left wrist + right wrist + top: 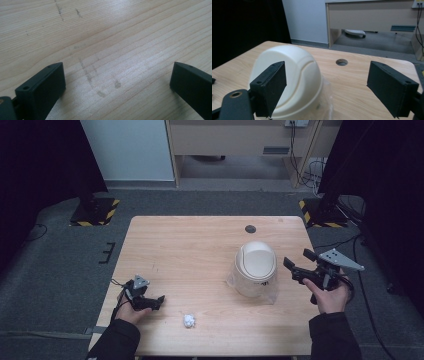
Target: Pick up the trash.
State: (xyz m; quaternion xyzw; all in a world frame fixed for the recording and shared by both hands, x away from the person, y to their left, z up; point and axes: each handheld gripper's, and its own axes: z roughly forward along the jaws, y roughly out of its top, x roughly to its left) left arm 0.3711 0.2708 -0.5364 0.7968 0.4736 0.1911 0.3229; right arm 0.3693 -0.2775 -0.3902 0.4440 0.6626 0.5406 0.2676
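Observation:
A white domed bin (256, 265) with a swing lid stands right of the table's middle, and a clear plastic liner (272, 295) bunches around its base. A small crumpled white paper ball (189, 321) lies near the front edge. My left gripper (159, 299) rests low at the front left, left of the ball, and it is open. In the left gripper view its jaws (117, 67) stand wide over bare wood. My right gripper (297, 257) hovers just right of the bin, open and holding nothing. In the right gripper view (327, 65) the bin (292, 62) sits behind the left jaw.
The wooden table (190, 250) has a round cable hole (250, 228) at the back right, also visible in the right gripper view (341, 62). On the floor beyond stand two bases with hazard stripes (95, 212) (320, 215). A cabinet and cables (300, 160) lie farther back.

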